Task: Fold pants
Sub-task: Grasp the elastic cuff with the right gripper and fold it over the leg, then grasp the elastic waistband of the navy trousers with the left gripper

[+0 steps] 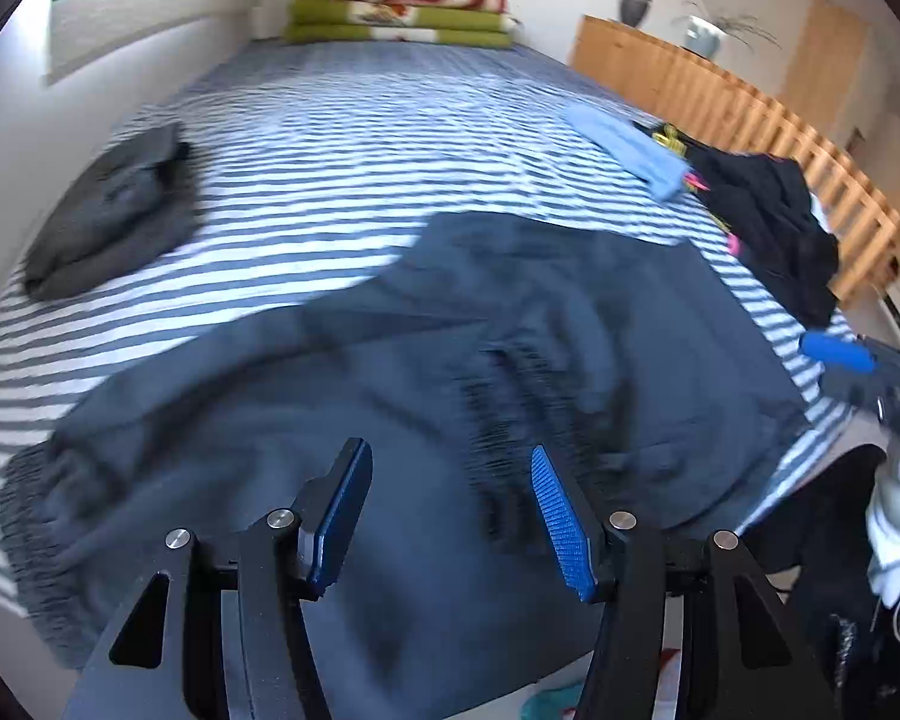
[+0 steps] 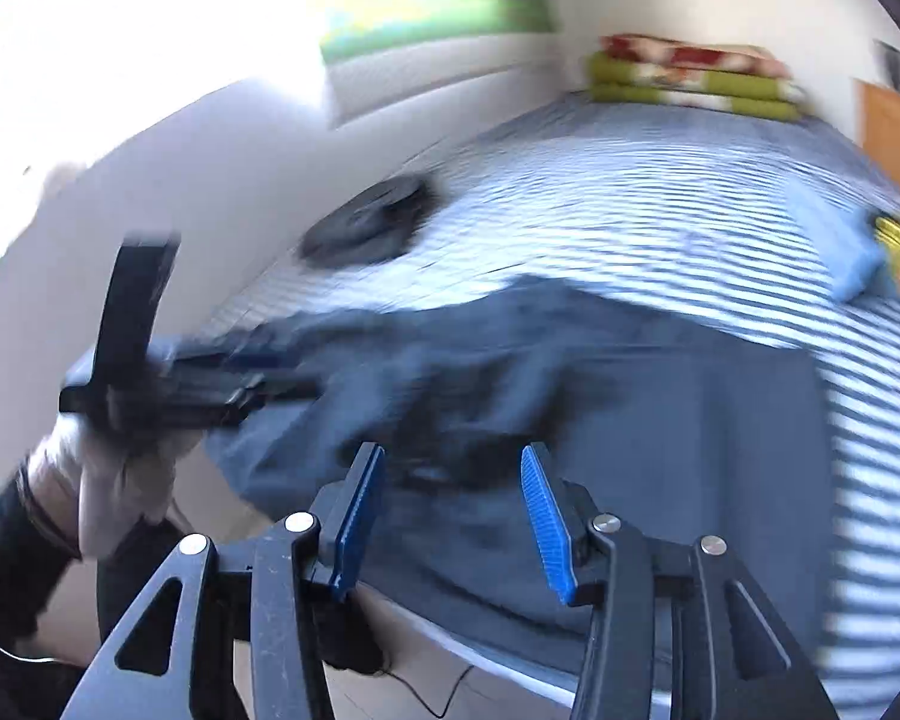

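Dark pants [image 1: 510, 360] lie rumpled on the striped bed [image 1: 330, 138]. Left gripper [image 1: 450, 516] fingers apart, empty. Right gripper [image 2: 453, 516] fingers apart, holding nothing

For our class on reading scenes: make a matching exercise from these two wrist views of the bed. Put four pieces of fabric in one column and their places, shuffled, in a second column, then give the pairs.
Column one:
1. dark blue pants
2. folded dark grey garment
3. light blue cloth
4. green and red blankets

Column two:
A. stacked at the far end of the bed
B. near the bed's left edge
C. near the bed's right side, beside the black clothes pile
D. spread out unfolded, nearest the cameras

Pairs: 1-D, 2-B, 3-C, 4-A
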Demonstrator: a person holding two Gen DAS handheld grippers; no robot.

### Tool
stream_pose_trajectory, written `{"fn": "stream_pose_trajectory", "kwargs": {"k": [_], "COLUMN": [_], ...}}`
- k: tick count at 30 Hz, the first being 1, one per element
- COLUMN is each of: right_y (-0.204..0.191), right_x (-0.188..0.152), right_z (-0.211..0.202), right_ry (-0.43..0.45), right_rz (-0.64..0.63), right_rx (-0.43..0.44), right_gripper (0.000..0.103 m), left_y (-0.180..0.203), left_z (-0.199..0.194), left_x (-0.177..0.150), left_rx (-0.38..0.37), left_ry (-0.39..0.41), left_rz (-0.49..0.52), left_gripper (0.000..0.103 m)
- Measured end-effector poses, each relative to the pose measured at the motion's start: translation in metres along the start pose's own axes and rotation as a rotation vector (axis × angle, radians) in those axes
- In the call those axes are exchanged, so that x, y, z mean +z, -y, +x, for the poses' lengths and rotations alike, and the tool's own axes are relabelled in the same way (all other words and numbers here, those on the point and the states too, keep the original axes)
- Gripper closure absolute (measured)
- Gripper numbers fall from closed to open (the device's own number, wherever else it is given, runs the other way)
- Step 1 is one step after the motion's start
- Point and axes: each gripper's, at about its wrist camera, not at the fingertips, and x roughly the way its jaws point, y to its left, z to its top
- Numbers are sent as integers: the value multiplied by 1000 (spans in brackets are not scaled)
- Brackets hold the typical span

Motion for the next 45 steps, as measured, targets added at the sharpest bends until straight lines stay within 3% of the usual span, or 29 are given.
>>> {"fn": "stream_pose_trajectory", "kwargs": {"k": [2, 6, 8, 9, 11, 15, 17, 20, 21, 22, 23, 24, 25, 29, 32, 33, 34, 35, 38, 42, 45], "right_y": [34, 84, 98, 100, 104, 113, 114, 115, 114, 112, 111, 112, 115, 127, 130, 129, 128, 127, 124, 126, 131], "right_x": [-8, -28, -31, -31, -34, -36, -37, -42, -45, -48, -52, -55, -59, -63, -64, -65, -65, -66, -68, -65, -60], "right_z": [-9, -21, -15, -12, -7, -11, -12, -1, 4, 9, 14, 15, 16, 16, 17, 18, 19, 20, 20, 16, 5], "right_ry": [5, 21, 27, 26, 26, 26, 10, -61, -92, -122, -144, -149, -152, -142, -140, -143, -147, -150, -150, -138, -102], "right_rz": [68, 204, 226, 227, 235, 241, 216, 179, 160, 135, 112, 106, 114, 167, 175, 170, 164, 159, 146, 162, 190], "right_rx": [-79, -117, -133, -139, -133, -109, -99, -88, -100, -126, -151, -154, -148, -142, -142, -145, -150, -154, -166, -172, -181], "right_gripper": [59, 59, 59, 59, 59, 59, 59, 59, 59, 60, 60, 60, 60, 60, 60, 60, 60, 60, 60, 60, 60], "left_y": [14, 36, 47, 51, 57, 49, 35, 25, 24, 22, 21, 18, 16, 9, 9, 11, 16, 21, 43, 53, 45], "left_z": [13, 37, 48, 55, 63, 39, 34, 49, 50, 47, 42, 36, 33, 43, 64, 72, 81, 90, 88, 74, 56], "left_x": [6, 18, 20, 20, 20, 22, 20, 12, 10, 10, 10, 11, 11, 11, 11, 10, 7, 5, 6, 10, 14], "left_rx": [-37, -67, -32, -6, 49, 109, 100, 101, 105, 107, 106, 105, 105, 106, 53, 56, 62, 86, 153, 176, 181], "left_ry": [-17, -61, -86, -109, -126, -63, -69, -175, -196, -181, -156, -126, -110, -153, -201, -222, -247, -263, -218, -178, -142], "left_rz": [-3, 1, 38, 55, 66, 29, -20, -43, -59, -78, -92, -113, -135, -172, -187, -179, -165, -154, -84, -70, -92], "left_gripper": [39, 43, 73, 99, 99, 99, 98, 92, 81, 61, 49, 28, 18, 18, 18, 25, 42, 44, 68, 87, 90]}}
